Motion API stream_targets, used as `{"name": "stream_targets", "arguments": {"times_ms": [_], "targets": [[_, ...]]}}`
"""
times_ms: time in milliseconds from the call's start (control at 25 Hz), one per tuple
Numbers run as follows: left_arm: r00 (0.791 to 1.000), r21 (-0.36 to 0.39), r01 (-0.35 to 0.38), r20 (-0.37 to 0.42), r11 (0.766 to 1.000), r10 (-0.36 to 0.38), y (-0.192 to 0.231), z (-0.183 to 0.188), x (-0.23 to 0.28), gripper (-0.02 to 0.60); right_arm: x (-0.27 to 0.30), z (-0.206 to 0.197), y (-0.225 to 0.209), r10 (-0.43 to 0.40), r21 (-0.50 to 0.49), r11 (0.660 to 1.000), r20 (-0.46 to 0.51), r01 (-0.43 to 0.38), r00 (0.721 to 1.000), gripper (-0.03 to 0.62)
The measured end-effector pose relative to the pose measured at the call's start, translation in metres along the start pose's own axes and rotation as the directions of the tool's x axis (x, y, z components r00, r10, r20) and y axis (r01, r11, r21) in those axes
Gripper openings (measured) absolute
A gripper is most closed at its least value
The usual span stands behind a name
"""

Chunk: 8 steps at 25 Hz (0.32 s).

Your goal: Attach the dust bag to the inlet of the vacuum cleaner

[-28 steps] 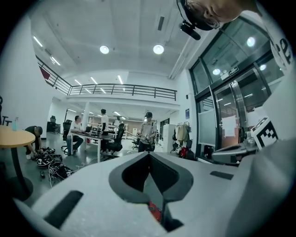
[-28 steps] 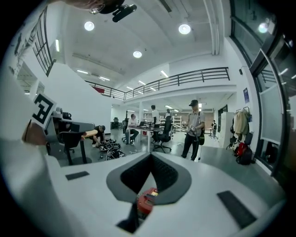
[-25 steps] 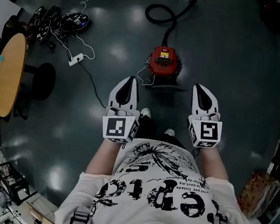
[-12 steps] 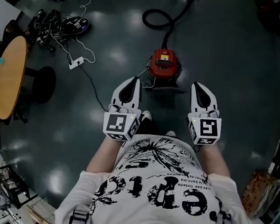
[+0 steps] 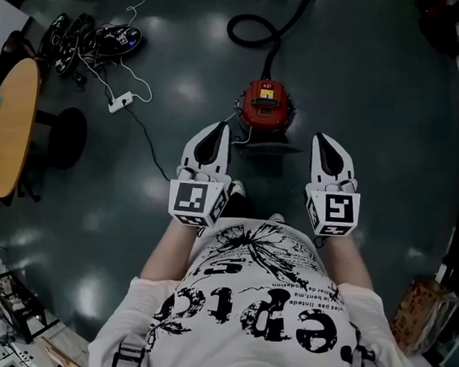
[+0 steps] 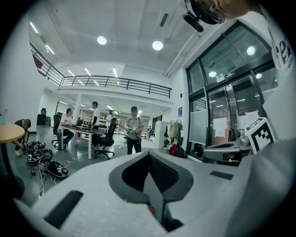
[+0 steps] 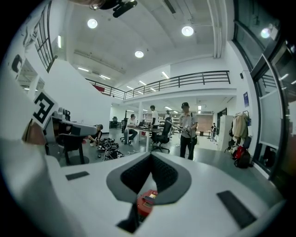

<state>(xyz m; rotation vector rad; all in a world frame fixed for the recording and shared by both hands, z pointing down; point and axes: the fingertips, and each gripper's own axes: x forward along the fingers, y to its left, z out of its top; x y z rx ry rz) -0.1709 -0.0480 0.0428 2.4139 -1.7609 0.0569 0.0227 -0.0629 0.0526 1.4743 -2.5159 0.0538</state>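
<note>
Seen from the head view, a person stands on a dark, glossy floor and holds 2 grippers out in front, both pointing ahead.

The left gripper (image 5: 216, 130) has its jaws pressed together to a point, with nothing between them. The right gripper (image 5: 326, 140) looks the same: its jaws meet at the tip and it holds nothing.

The landmark is the red vacuum cleaner (image 5: 264, 105), which sits on the floor ahead of the grippers and well below them. In the head view it falls in the gap between the 2 tips, a little closer to the left one. Its body runs lengthwise away from the person. Its black hose (image 5: 260, 29) leaves from the far end and curls into a loop beyond it.

A dark flat piece (image 5: 263, 147) lies against the vacuum's near end, on the person's side. It may be the dust bag or an opened cover; which one cannot be told, and no dust bag is clearly recognisable anywhere.

In the right gripper view the vacuum shows as a red patch low in the notch behind the closed jaws. The left gripper view shows only a sliver of red there.

To the left of the vacuum, well apart from it, a white power strip (image 5: 121, 99) lies on the floor. A round wooden table (image 5: 7, 127) stands farther left again.

The coming move probably turns on reaching forward and down to the vacuum's near end. The 2 hands are almost equally placed for it, the left slightly nearer.
</note>
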Motion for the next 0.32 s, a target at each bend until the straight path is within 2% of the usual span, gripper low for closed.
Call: {"name": "stream_targets", "arguments": {"times_ms": [160,320], "targets": [[1.000,0.019,-0.001,-0.009,1.000,0.001,0.000,-0.002,0.007,0.005,0.003,0.000,-0.006,-0.006,0.008,1.000,0.010,0.006,1.000,0.002],[0.999,-0.002,0.003,-0.041,1.000,-0.003,-0.002,-0.010,0.013,0.005,0.005,-0.002,-0.012,-0.012,0.005,1.000,0.012,0.012,1.000,0.002]]}}
